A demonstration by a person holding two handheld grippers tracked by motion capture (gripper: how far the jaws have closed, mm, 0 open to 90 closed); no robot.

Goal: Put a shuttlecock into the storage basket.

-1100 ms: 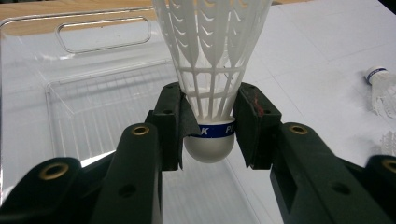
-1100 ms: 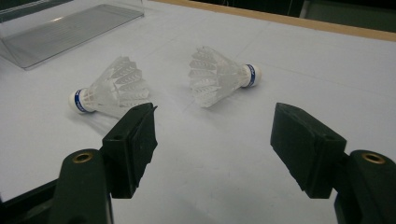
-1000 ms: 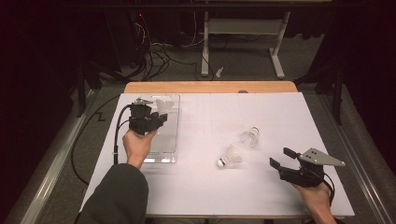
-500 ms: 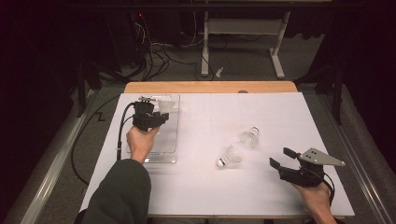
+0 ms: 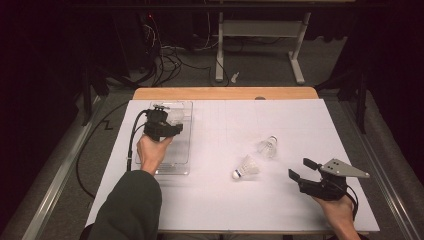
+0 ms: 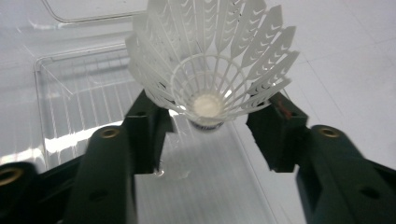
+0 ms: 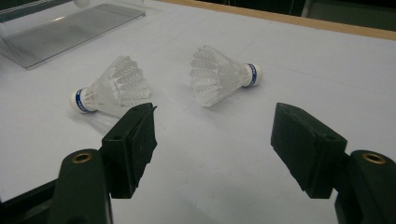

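A white plastic shuttlecock (image 6: 210, 60) stands between the jaws of my left gripper (image 6: 210, 126), cork end down over a clear tray (image 6: 74, 88), skirt towards the camera. The jaws have just been opening, and both pads now stand off the cork at the skirt's sides. In the high view the left gripper (image 5: 170, 127) hangs over the tray (image 5: 165, 167) at the left. Two more shuttlecocks (image 5: 247, 166) (image 5: 269, 146) lie on their sides mid-table. My right gripper (image 5: 300, 169) rests open at the near right, and its view shows both shuttlecocks (image 7: 116, 88) (image 7: 219, 79) just beyond its jaws (image 7: 212, 140).
White paper (image 5: 225, 200) covers the table, with a wooden edge (image 5: 225, 93) at the far side. The clear tray (image 7: 65, 32) sits at the far left in the right gripper view. Cables (image 5: 170, 55) and a stand's legs (image 5: 220, 60) lie on the floor beyond.
My left forearm has shifted slightly while its gripper stays over the tray. The right gripper and the two loose shuttlecocks have kept their places.
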